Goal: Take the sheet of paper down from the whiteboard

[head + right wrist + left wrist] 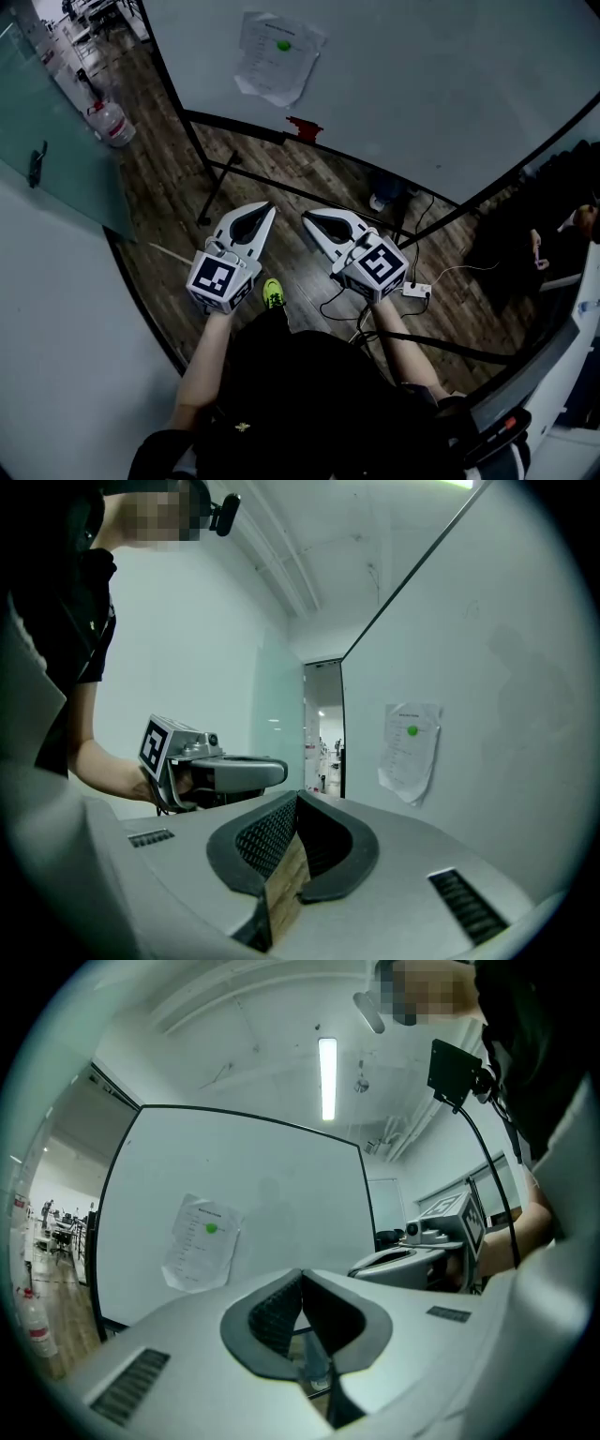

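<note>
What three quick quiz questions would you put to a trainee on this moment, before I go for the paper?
1. True or false: the sheet of paper hangs on the whiteboard, and neither tool touches it.
2. What colour is the round dot near the sheet's top? A red, B green, C blue.
3. Open question: are the jaws of the left tool and the right tool apart or together, and is anything held?

Key: 1 true. 2 B. 3 together on both tools, nothing held.
</note>
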Demonstrator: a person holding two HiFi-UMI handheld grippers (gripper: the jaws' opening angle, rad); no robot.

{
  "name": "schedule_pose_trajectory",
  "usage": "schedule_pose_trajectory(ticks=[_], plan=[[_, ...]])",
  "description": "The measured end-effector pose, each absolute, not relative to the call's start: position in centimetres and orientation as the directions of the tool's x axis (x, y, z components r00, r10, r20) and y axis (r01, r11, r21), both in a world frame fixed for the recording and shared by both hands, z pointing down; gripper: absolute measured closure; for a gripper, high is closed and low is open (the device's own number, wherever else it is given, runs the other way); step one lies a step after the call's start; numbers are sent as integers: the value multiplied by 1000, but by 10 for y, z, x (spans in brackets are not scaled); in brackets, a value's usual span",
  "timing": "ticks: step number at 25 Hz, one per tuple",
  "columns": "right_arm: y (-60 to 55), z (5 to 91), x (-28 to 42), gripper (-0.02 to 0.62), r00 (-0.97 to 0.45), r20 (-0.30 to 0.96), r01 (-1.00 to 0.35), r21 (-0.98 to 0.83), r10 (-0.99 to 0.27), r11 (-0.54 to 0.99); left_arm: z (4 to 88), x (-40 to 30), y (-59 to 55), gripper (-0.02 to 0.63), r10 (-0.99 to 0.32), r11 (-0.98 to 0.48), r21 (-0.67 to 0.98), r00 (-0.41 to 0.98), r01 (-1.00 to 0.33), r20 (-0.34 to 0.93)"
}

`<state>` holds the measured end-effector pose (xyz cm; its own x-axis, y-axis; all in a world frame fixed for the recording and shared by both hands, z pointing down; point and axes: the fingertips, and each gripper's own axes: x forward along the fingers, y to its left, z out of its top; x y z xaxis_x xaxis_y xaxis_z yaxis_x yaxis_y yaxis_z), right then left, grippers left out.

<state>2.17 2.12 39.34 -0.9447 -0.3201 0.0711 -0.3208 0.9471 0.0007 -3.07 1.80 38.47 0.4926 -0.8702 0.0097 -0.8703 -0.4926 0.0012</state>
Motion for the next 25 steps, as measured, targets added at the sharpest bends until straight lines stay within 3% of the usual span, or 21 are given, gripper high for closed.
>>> schedule_pose_trajectory(ticks=[25], plan=[[-119, 366, -64, 594, -902, 65, -421, 82, -427, 903, 369, -103, -125, 578, -819, -574, -34, 574, -818, 10]])
